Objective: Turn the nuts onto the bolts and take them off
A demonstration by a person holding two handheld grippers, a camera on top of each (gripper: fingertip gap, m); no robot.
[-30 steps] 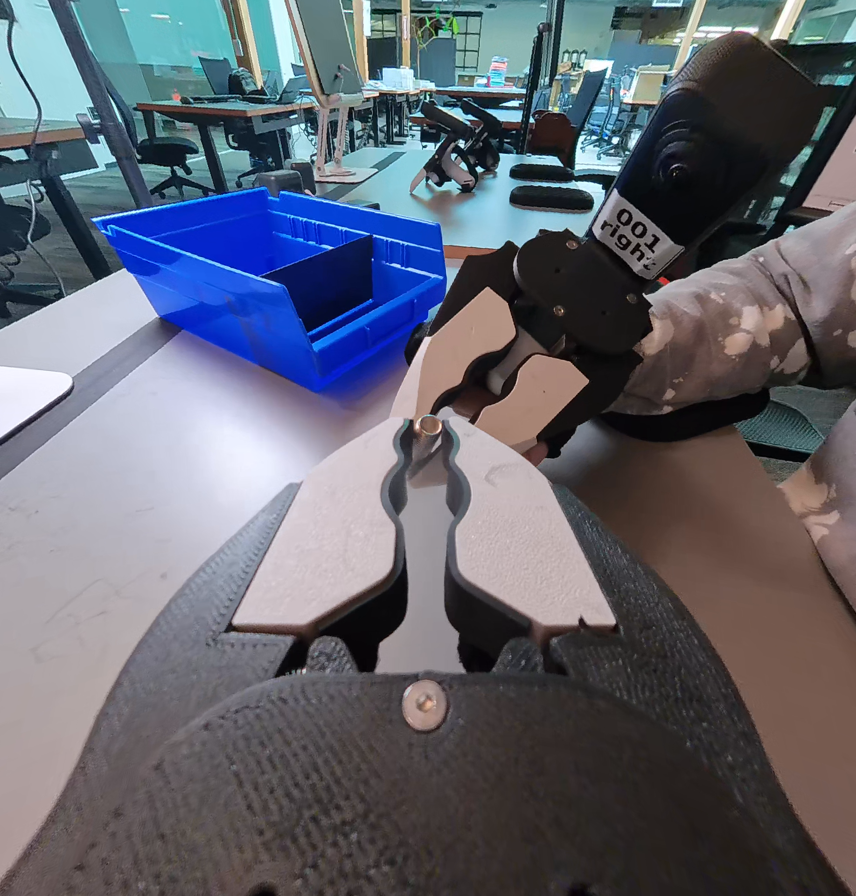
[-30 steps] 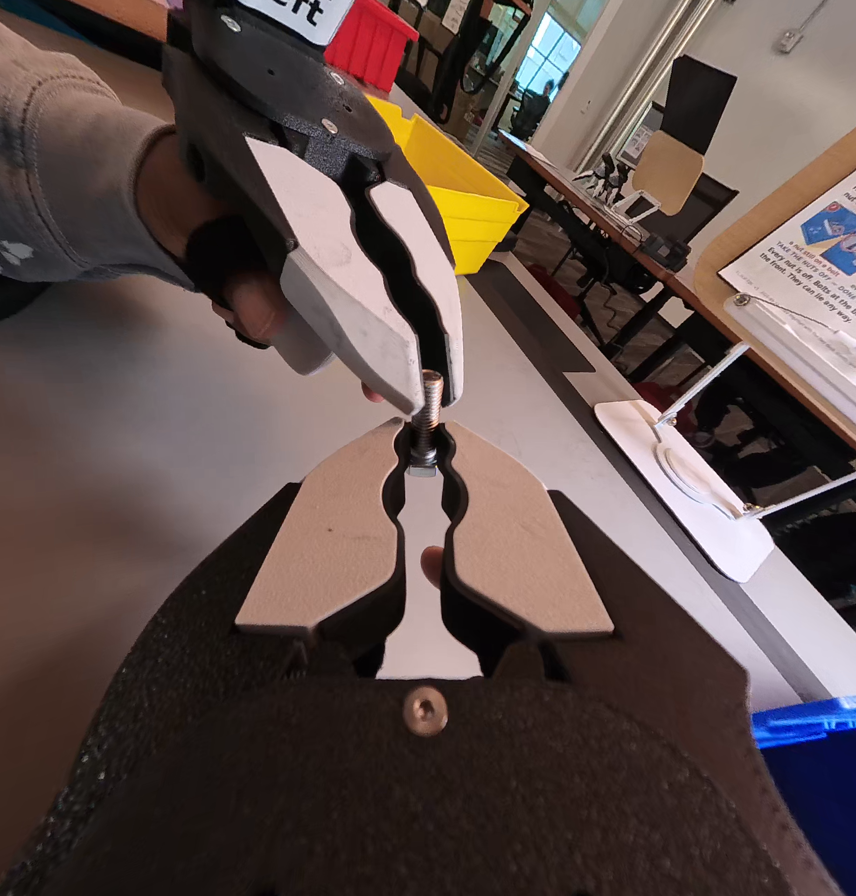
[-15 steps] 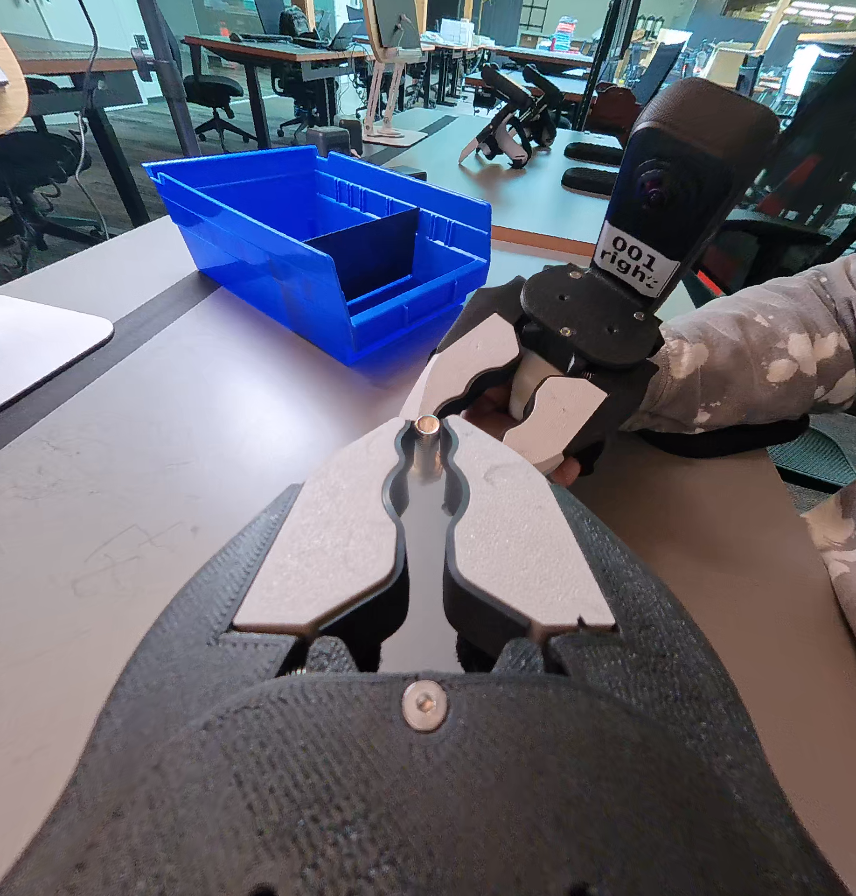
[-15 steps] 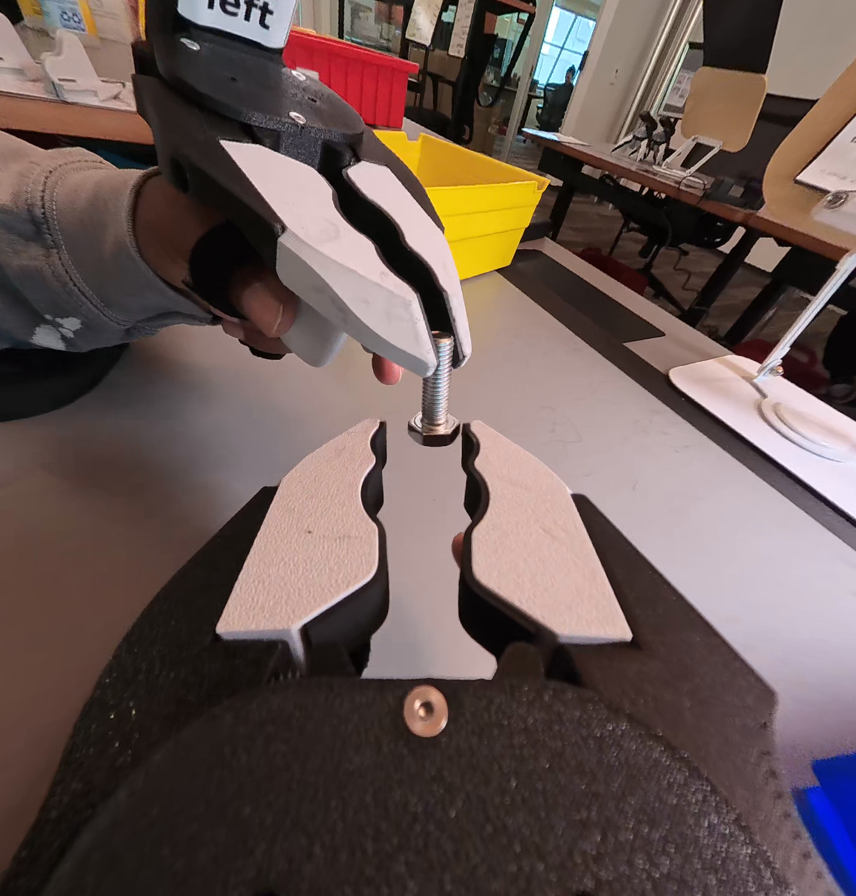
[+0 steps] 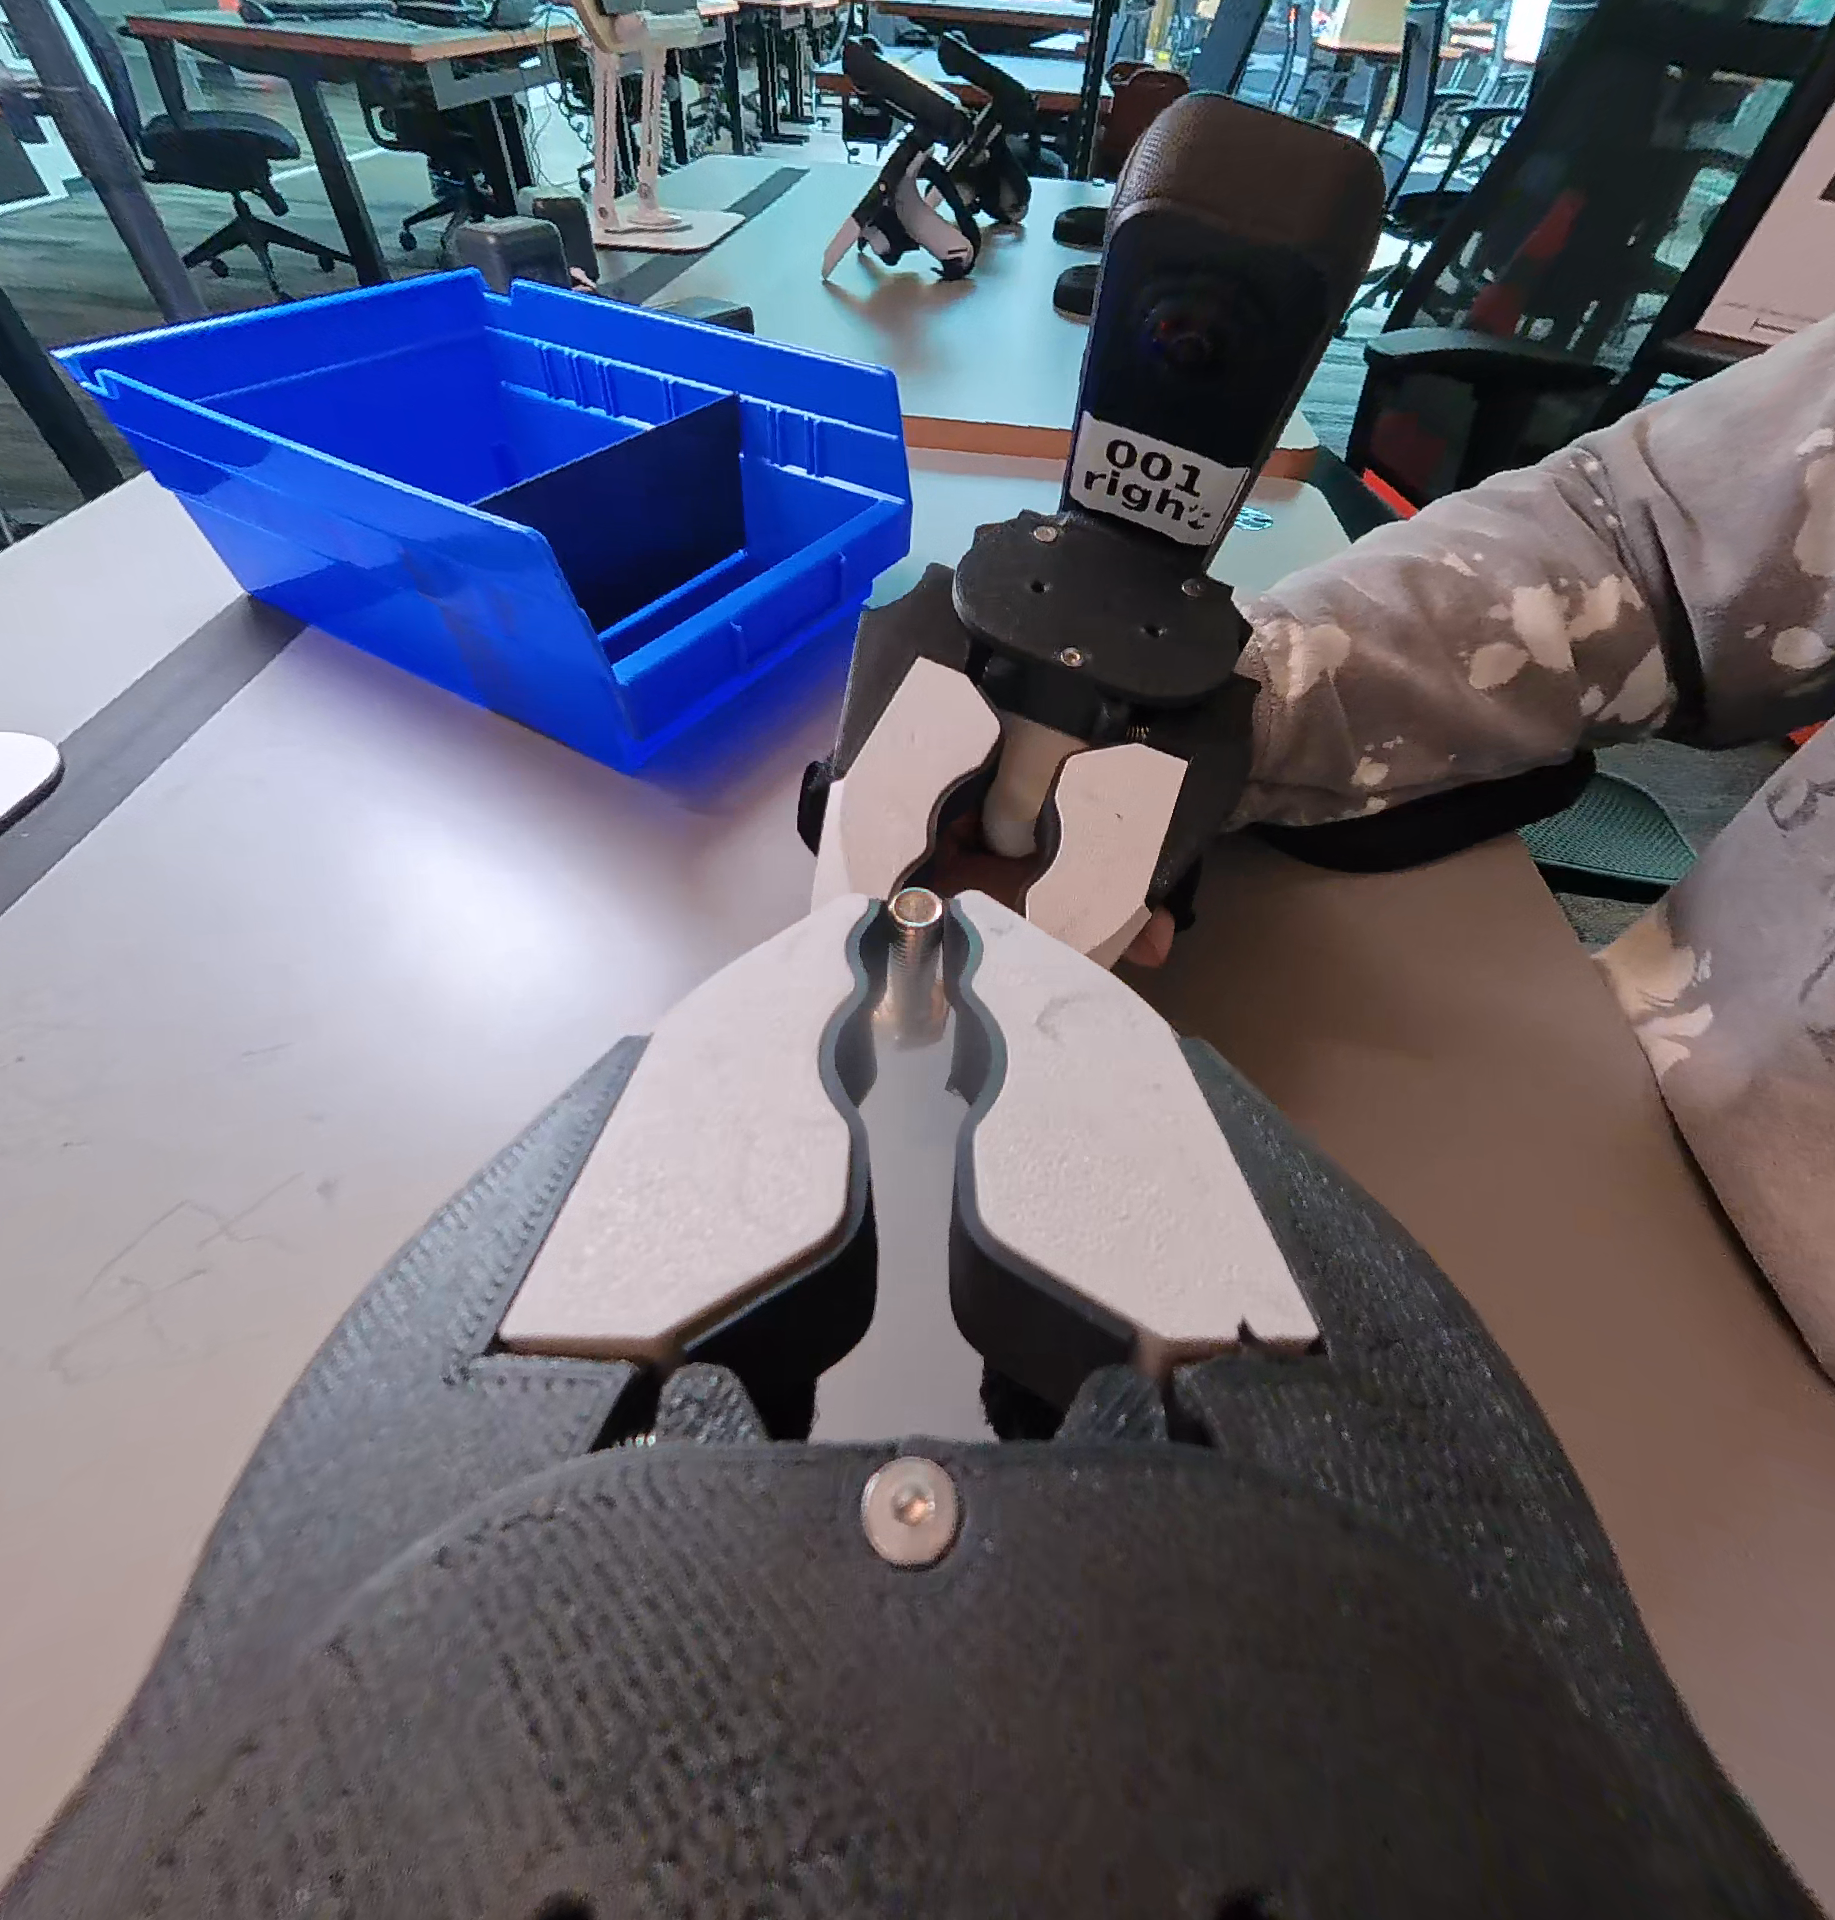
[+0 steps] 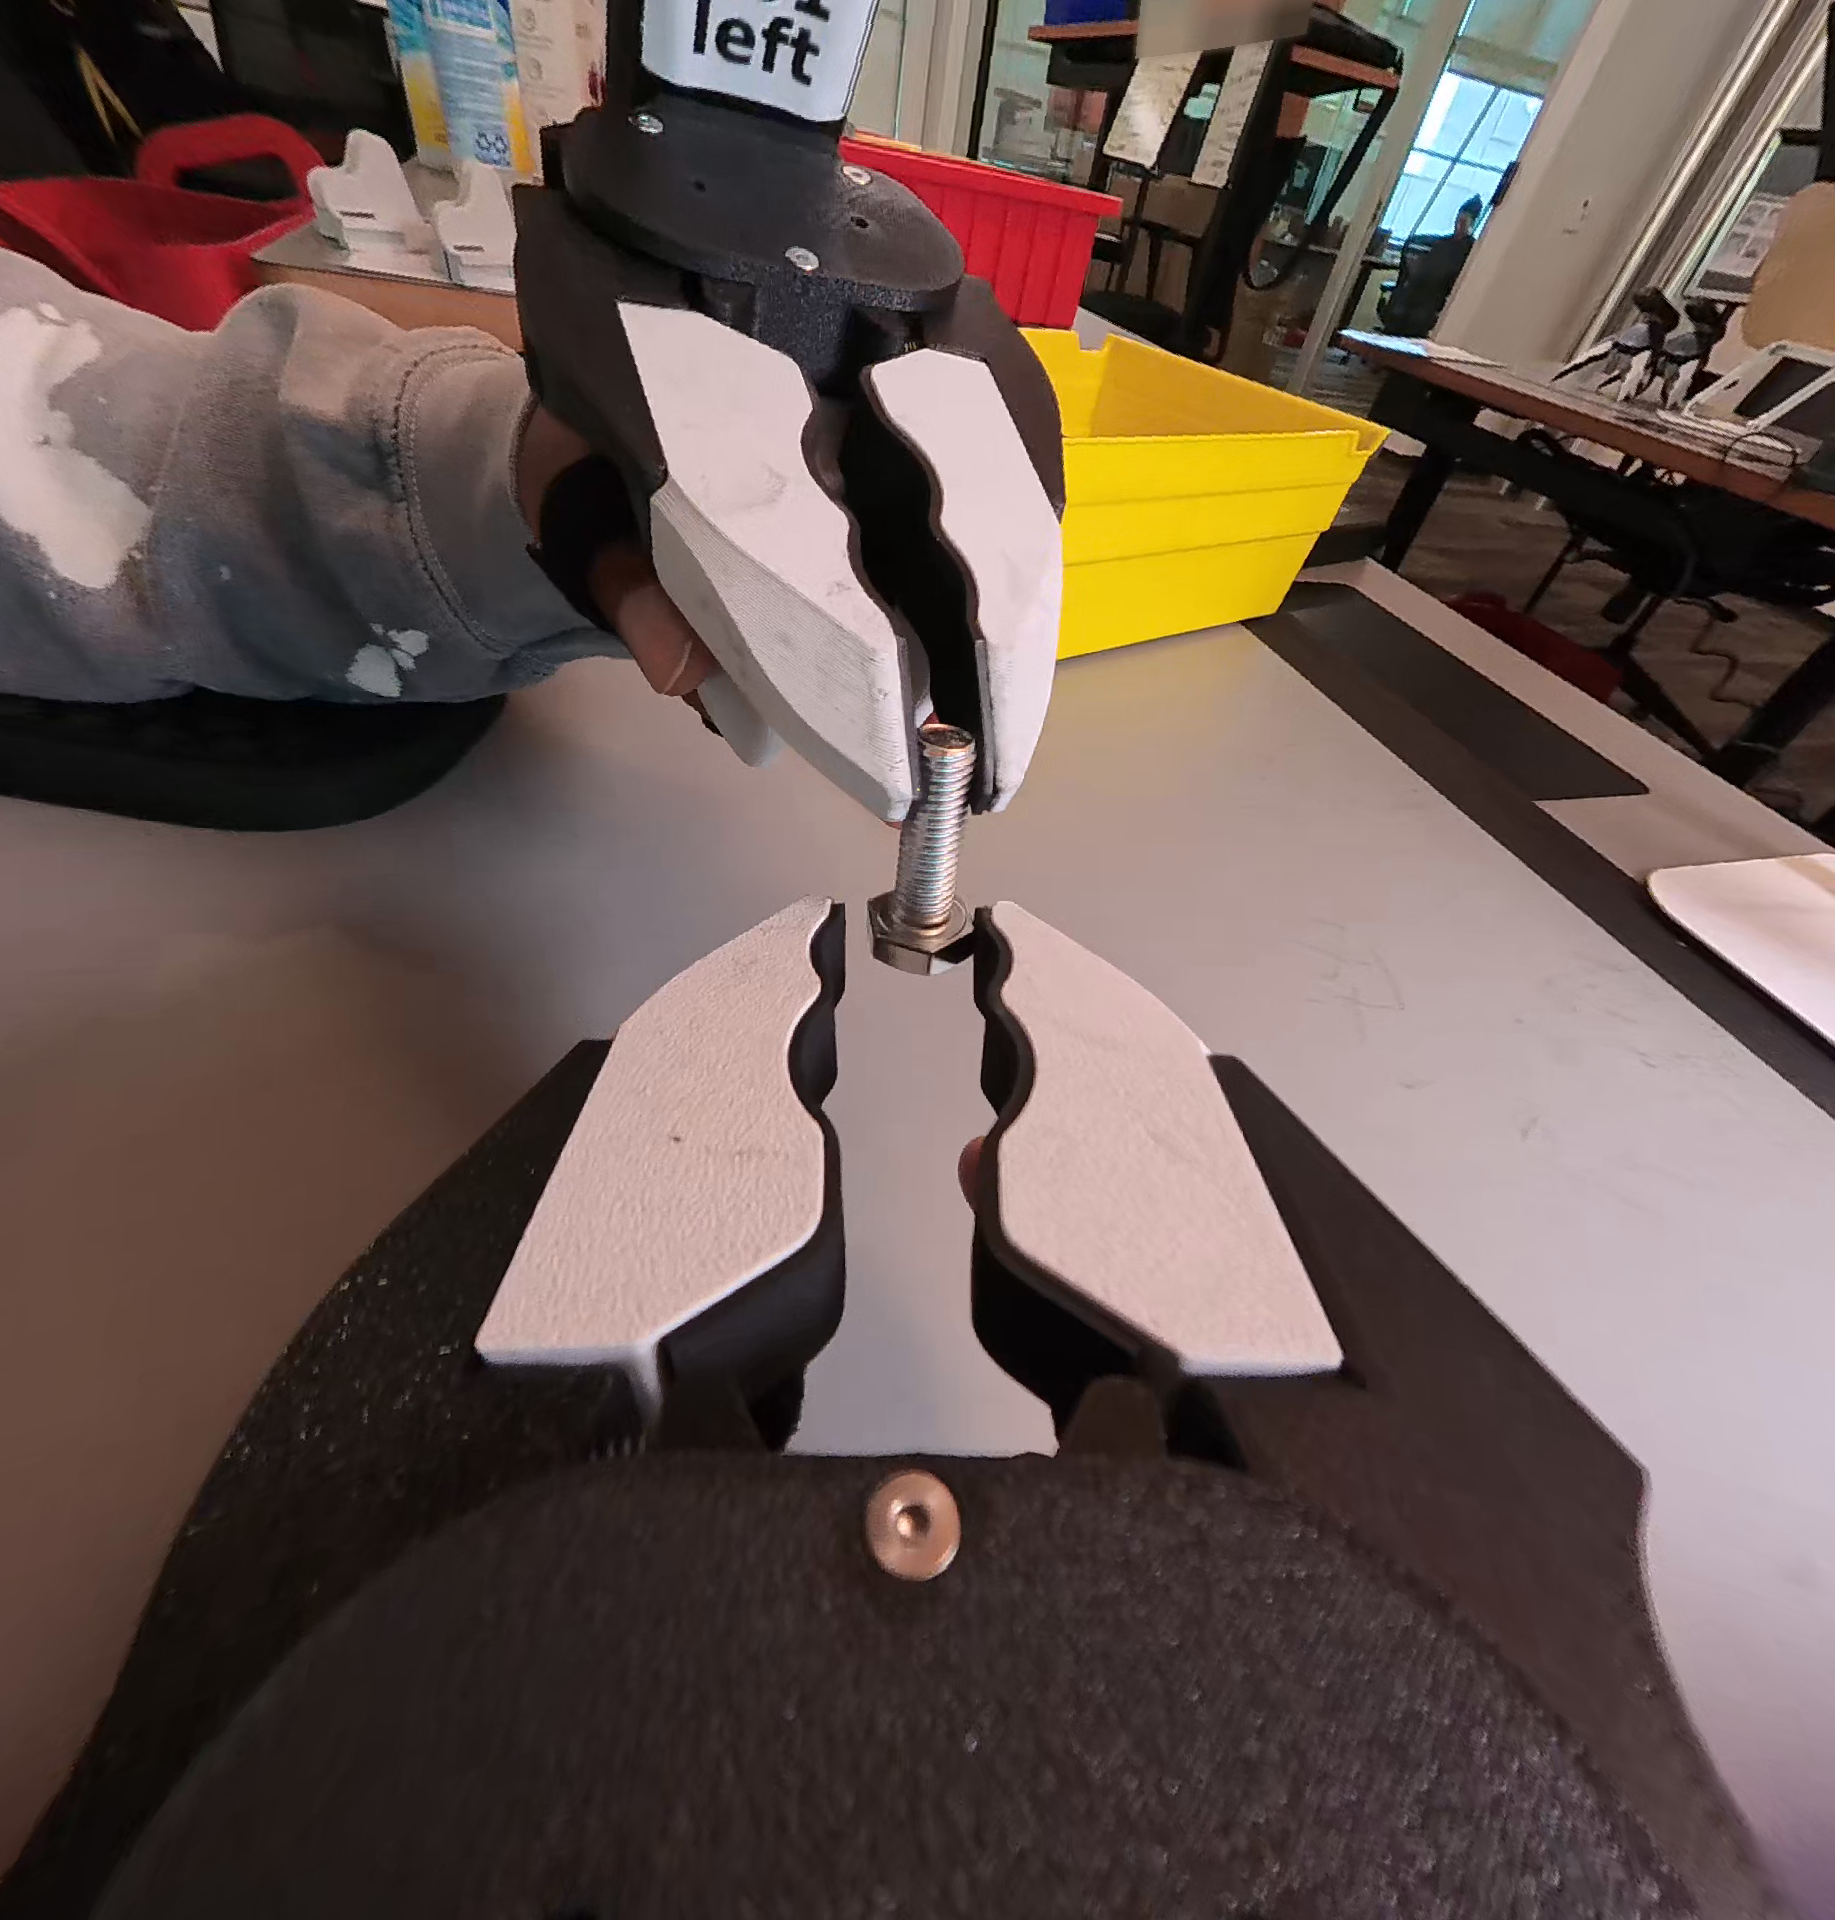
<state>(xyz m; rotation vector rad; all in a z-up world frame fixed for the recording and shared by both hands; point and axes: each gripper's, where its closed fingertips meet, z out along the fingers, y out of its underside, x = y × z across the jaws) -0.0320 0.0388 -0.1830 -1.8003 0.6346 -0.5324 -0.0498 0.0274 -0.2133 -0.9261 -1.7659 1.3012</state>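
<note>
My left gripper [image 5: 913, 920] is shut on the upper end of a threaded steel bolt [image 5: 910, 982]. In the right wrist view the left gripper [image 6: 944, 795] comes down from above, and the bolt [image 6: 928, 842] hangs upright below it over the grey table [image 6: 1308, 935]. A hex nut [image 6: 918, 943] sits at the bolt's lower end. My right gripper [image 6: 913, 920] is open, with one fingertip on each side of the nut and a thin gap on both sides. In the left wrist view the right gripper [image 5: 970, 894] faces me just behind the bolt, and the nut is hidden.
A blue divided bin [image 5: 497, 499] stands at the table's far left. A yellow bin [image 6: 1183, 499] and a red bin [image 6: 996, 229] stand behind the left gripper. A white stand base [image 6: 1786, 935] lies at the right. The person's sleeved arms rest on dark pads. My two grippers' fingertips are within a few centimetres of each other.
My right gripper has let go of the nut and opened, and its fingertips now sit level with the nut on either side. My left gripper still holds the bolt, now more upright.
</note>
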